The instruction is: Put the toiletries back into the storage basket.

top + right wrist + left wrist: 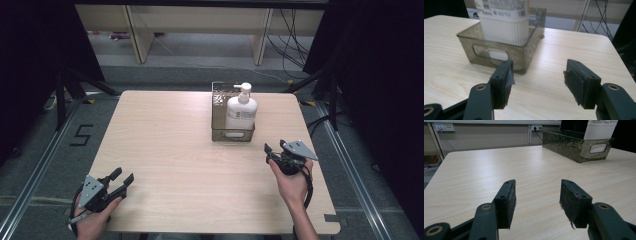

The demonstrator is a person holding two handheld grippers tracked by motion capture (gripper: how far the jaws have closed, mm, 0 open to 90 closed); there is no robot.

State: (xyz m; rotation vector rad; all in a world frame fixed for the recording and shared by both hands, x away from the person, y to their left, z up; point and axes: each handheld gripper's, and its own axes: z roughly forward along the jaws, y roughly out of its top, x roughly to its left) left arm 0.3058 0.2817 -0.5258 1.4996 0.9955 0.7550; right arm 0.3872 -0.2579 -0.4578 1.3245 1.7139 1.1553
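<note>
A white pump bottle [241,111] stands upright in the near end of a smoky translucent bin [220,134] at the table's far centre-right. My right gripper [274,149] is open just in front of and to the right of the bin, apart from it, with nothing between its jaws. In the right gripper view the bin [499,53] and the bottle [504,22] rise close ahead of the left jaw. My left gripper [122,178] rests open near the front left corner, empty. From the left gripper view the bin [574,145] lies far off at the upper right.
The light wood table [175,150] spreads bare between the two hands. Its right edge runs close beside the right hand. Beyond the far edge stand desk legs and trailing cables on the floor.
</note>
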